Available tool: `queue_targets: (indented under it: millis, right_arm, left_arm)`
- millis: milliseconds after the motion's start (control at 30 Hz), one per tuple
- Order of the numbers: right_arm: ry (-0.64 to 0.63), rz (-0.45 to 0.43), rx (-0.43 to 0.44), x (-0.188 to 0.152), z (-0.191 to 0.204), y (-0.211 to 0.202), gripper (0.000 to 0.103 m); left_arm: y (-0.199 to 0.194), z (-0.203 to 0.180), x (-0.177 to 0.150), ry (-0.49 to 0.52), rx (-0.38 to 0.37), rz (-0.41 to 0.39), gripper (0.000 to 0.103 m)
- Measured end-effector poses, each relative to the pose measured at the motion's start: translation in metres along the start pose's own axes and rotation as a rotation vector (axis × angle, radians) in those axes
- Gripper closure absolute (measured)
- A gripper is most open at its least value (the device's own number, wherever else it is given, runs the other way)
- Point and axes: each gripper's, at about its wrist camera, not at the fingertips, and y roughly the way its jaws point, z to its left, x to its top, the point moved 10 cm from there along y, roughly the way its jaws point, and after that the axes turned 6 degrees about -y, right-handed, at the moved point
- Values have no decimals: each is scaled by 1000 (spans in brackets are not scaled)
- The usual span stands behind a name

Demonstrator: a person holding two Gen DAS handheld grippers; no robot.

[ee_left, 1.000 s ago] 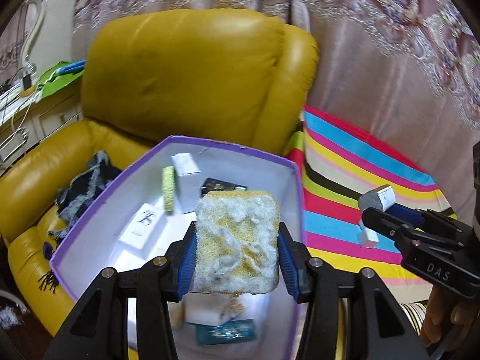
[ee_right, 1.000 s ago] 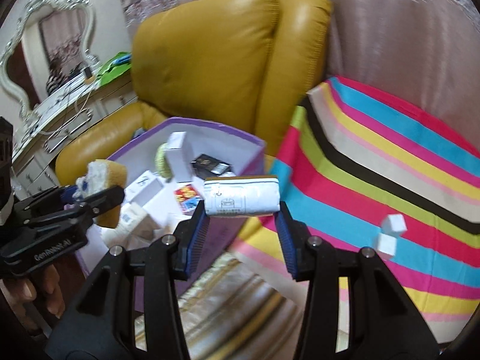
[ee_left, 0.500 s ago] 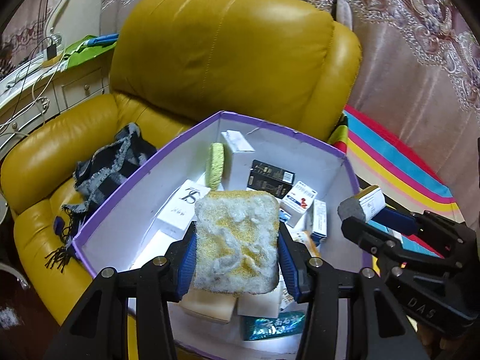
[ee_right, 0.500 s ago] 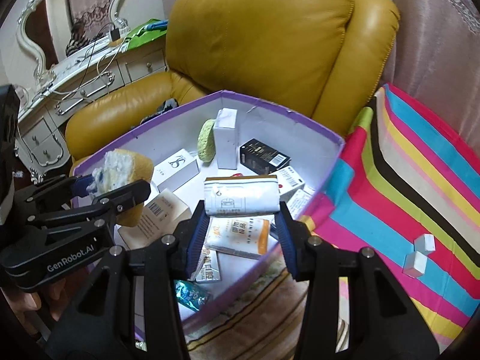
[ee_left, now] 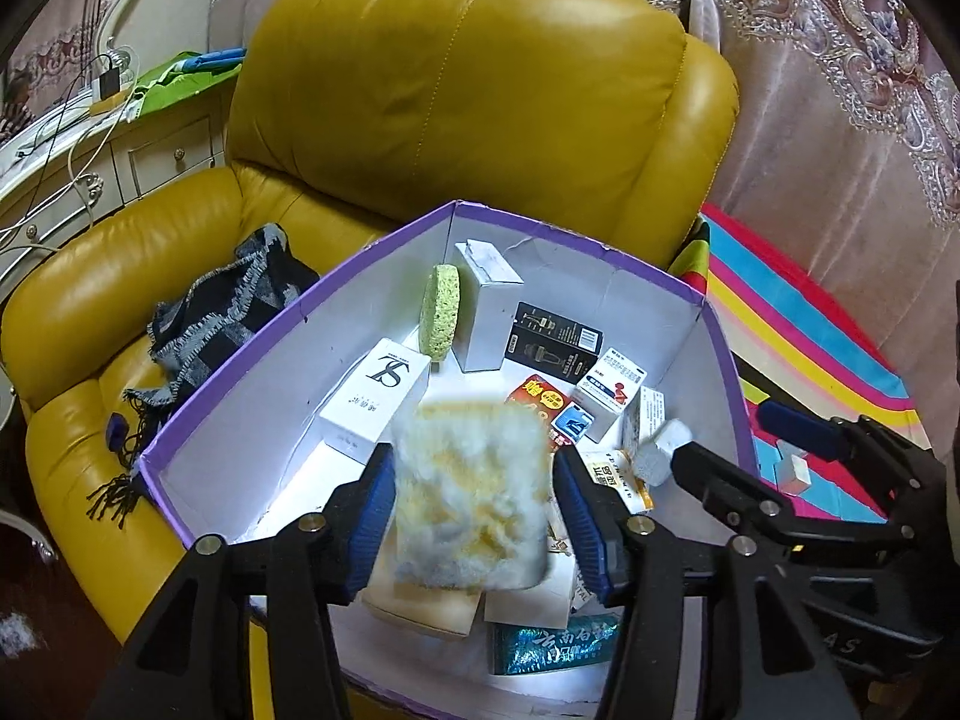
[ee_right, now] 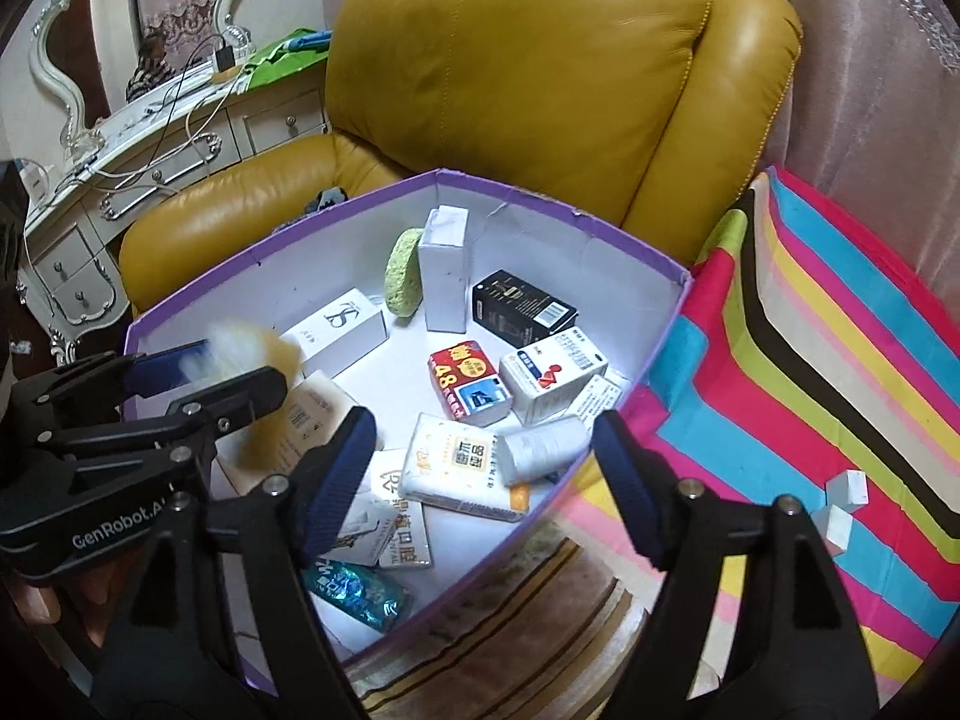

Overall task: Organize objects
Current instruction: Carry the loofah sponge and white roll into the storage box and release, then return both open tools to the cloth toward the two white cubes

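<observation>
The right claw (ee_right: 483,468) has just let go and now stands wide and empty; the white roll (ee_right: 543,450) it carried lies inside the purple box (ee_right: 654,354), near its right wall. The left claw (ee_left: 474,501) has opened too, its sponge (ee_left: 471,495) blurred, apparently dropping into the box.

- One purple-rimmed cardboard box (ee_right: 654,354) with white walls.
- Two sponges: a blurred yellow-and-white one (ee_left: 471,495) and a round green one (ee_right: 403,279).
- One black carton (ee_right: 523,307).
- One red "48" packet (ee_right: 469,383).
- One teal foil tube (ee_right: 357,588).
- One white paper-wrapped roll (ee_right: 543,450).
- Two small white cubes (ee_right: 840,504) on the striped cloth (ee_right: 840,360).
- One mustard leather armchair (ee_right: 540,72).
</observation>
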Motion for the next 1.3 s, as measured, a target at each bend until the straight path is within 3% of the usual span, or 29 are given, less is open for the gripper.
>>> queue_targets:
  millis: [133,533,767,1033,1300]
  right_arm:
    - [7,-8,-10,-1,-5,-3,23]
    - [47,-33,-40,-11,-30,-23,21]
    - [112,-55,-71,-26,-71,-41,20]
    - [273,-32,-158,-79,-176,-59,17]
    - [451,69,-312,-164,-308,-59,17]
  left_arm:
    - [-2,0,0,0,12,-1,37]
    - [-19,-22,5,40,7,-29,34]
    - [-36,-72,10,117,-21,-63,32]
    - [-33,-181,-3,304,-112,-52,30]
    - [26,-283,-51,455,-199,92,29]
